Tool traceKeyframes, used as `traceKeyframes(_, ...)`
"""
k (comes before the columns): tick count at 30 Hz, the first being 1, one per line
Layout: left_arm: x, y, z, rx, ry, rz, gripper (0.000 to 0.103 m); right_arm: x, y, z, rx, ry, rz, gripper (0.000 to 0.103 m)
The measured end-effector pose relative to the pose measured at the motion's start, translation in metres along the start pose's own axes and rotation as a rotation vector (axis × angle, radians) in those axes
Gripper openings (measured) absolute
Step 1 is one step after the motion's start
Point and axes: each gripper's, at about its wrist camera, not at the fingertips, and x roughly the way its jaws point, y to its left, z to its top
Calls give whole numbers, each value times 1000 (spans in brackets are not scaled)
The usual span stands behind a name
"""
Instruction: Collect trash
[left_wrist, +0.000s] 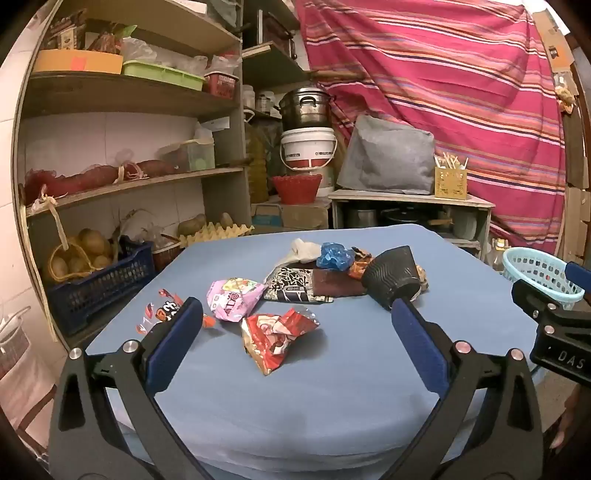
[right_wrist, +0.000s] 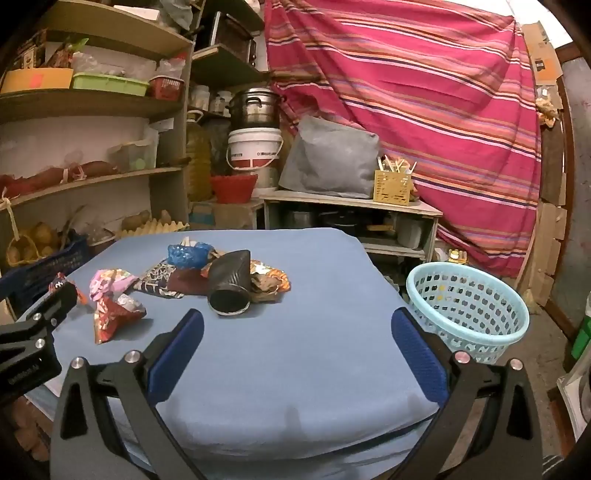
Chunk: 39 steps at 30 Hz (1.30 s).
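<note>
You face a cluttered storeroom with shelves and a striped pink cloth behind a table under a blue cover (left_wrist: 332, 387). Your left gripper (left_wrist: 295, 321) has its jaws spread wide and empty, and a crumpled red wrapper (left_wrist: 275, 338) lies just ahead between them. Your right gripper (right_wrist: 295, 328) is equally wide and empty; a black ribbed cup (right_wrist: 229, 286) lies tipped ahead to its left, and the light blue basket (right_wrist: 467, 314) stands off the table beyond its right finger.
</note>
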Motion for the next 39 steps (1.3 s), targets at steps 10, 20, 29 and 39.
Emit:
traceKeyframes(10, 0, 6, 3, -29, 0, -11, 99, -2, 1, 0, -3, -12, -4, 99)
traceKeyframes(20, 1, 8, 3, -36, -1, -9, 99, -2, 1, 1, -6, -17, -7, 99)
traceKeyframes(29, 1, 8, 2, -38, -5, -8, 99, -3, 0, 2, -9, -21, -8, 99)
traceKeyframes(39, 0, 7, 2, -39, -9, -7, 99, -1, 1, 1, -11, -21, -11, 99)
